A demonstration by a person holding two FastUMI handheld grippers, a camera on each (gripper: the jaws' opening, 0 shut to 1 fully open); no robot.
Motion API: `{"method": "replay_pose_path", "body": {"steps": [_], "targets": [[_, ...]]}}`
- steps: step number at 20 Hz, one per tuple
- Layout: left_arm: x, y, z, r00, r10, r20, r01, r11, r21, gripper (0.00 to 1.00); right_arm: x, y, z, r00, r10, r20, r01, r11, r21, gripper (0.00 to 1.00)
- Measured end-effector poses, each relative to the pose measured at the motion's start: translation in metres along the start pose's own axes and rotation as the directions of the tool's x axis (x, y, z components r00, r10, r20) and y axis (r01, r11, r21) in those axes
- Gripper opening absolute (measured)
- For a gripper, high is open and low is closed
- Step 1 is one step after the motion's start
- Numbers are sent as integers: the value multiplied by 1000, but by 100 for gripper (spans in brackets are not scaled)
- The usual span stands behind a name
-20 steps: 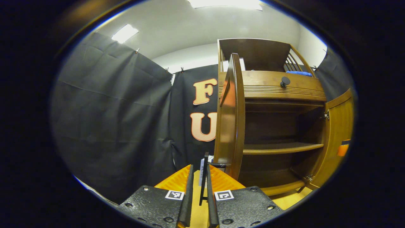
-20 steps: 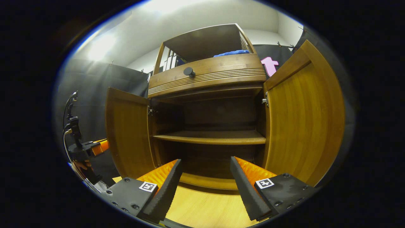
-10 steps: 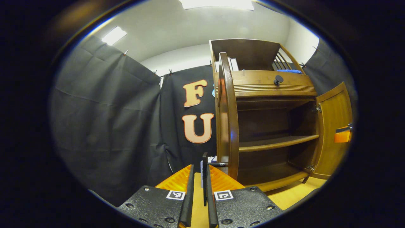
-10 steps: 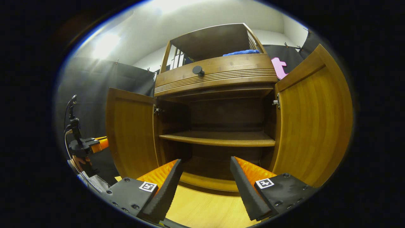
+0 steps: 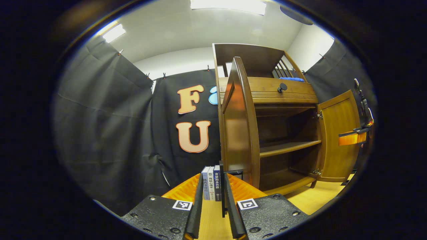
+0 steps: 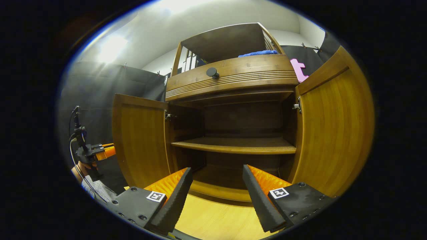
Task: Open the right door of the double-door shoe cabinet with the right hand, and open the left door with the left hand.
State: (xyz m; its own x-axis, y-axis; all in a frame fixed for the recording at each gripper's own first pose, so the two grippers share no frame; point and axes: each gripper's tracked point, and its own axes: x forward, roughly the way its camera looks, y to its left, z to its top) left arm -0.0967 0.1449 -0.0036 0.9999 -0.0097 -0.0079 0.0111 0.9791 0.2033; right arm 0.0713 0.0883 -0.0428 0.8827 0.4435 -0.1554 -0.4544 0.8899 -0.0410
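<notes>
My jaws, left gripper (image 5: 214, 200): fingers stand narrowly apart with the slim black door handle (image 5: 223, 186) between them; whether both press it I cannot tell. My jaws, right gripper (image 6: 217, 190): wide apart, holding nothing, low centre of the right gripper view. Shoe cabinet (image 6: 233, 76): centre of frame, interior shelf (image 6: 233, 145) bare. Left door (image 6: 140, 140): swung open, left of centre. Right door (image 6: 333, 126): swung open, right side. Books (image 5: 211, 182): upright, beyond the left gripper's fingers. Blue cloth (image 6: 258, 53): atop the cabinet.
</notes>
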Motion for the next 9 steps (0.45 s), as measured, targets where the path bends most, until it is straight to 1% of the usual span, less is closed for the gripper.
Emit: {"method": "replay_pose_path", "body": {"steps": [1, 2, 3, 4, 7, 8, 9], "targets": [[-1, -1, 0, 1000, -8, -4, 8, 1000, 4, 35, 2, 2, 0, 1000, 6, -1, -6, 1000, 0, 100], [-1, 0, -1, 1000, -14, -11, 14, 1000, 9, 39, 4, 3, 0, 1000, 12, -1, -12, 1000, -2, 98], [-3, 0, -3, 1000, -14, -21, 14, 1000, 20, 39, 4, 6, 1, 1000, 20, 0, -20, 1000, -4, 100], [-4, 0, -3, 999, -14, -31, 15, 1000, 28, 33, 4, 8, 1, 1000, 28, 2, -28, 1000, -6, 89], [-17, -4, 2, 999, -4, -45, 5, 1000, 20, 38, 6, 11, -1, 999, 43, 0, -43, 999, -11, 89], [-28, -4, 1, 999, 9, -48, -8, 1000, 15, 32, 7, 12, -2, 999, 49, 0, -49, 999, -7, 89], [-36, -6, 4, 999, 21, -49, -21, 1000, 7, 32, 9, 13, -2, 999, 54, -1, -54, 999, 0, 89]]}}
